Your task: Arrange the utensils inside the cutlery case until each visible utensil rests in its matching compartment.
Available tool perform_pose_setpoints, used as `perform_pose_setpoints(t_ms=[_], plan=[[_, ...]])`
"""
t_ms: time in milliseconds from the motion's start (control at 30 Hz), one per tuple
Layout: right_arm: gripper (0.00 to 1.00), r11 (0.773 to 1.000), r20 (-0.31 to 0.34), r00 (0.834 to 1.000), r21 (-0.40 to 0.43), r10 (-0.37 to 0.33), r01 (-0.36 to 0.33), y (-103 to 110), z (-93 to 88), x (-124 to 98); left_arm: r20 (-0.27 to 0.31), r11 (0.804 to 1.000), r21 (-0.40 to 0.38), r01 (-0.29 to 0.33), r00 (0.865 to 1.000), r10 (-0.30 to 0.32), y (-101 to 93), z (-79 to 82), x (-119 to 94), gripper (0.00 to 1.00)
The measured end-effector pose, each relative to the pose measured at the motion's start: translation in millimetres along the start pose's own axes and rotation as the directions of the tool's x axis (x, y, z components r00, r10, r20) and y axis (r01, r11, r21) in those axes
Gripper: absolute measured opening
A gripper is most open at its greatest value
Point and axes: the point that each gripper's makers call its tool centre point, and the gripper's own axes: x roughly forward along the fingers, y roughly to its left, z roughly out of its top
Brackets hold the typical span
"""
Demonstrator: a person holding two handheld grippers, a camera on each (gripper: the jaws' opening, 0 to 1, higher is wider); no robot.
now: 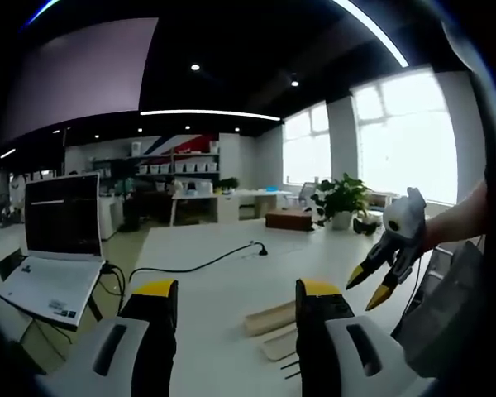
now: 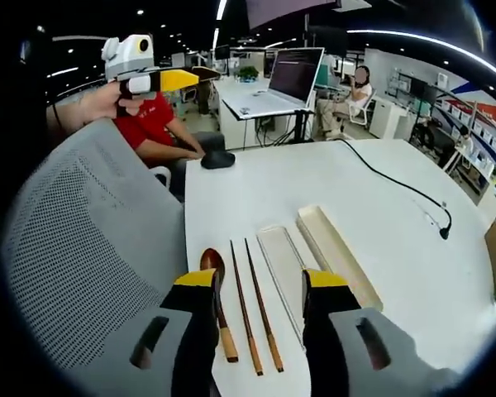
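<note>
Left gripper (image 1: 236, 331) with grey housings, black jaws, yellow tips, right gripper (image 2: 260, 318) coloured the same

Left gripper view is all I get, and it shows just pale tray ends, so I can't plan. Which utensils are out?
Observer: A wooden spoon with a dark bowl and two brown wooden chopsticks lie on the white table.
Operator: Where's the case from them?
Observer: The beige oblong cutlery case lies past a flat translucent lid that lies beside the chopsticks.
Operator: Anything in it?
Observer: It looks empty.
</note>
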Motion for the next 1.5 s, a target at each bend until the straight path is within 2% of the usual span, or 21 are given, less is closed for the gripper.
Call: perform_pose_setpoints(t_ms=[200, 933, 1300, 1500], plan=[[0.37, 1.000, -0.026, 1.000, 0.027, 0.006, -0.005, 1, -10.3, 3, -0.002, 1.000, 0.004, -0.002, 1.000, 0.002, 0.3, -0.1, 0, 0.59], [0.34, 0.998, -0.103, 0.993, -0.008, 0.058, -0.059, 4, -22.9, 15, -0.026, 0.999, 0.027, 0.016, 1.000, -0.015, -4.2, -3.7, 3, 0.58], [0.28, 0.996, -0.164, 0.982, -0.005, 0.090, -0.092, 3, -41.1, 31, -0.035, 0.999, 0.036, 0.009, 0.999, -0.008, -2.3, -4.7, 3, 0.56], [0.26, 0.993, -0.223, 0.968, -0.017, 0.114, -0.120, 3, -54.3, 47, -0.037, 0.998, 0.055, 0.014, 0.999, -0.012, -4.4, -5.3, 2, 0.55]])
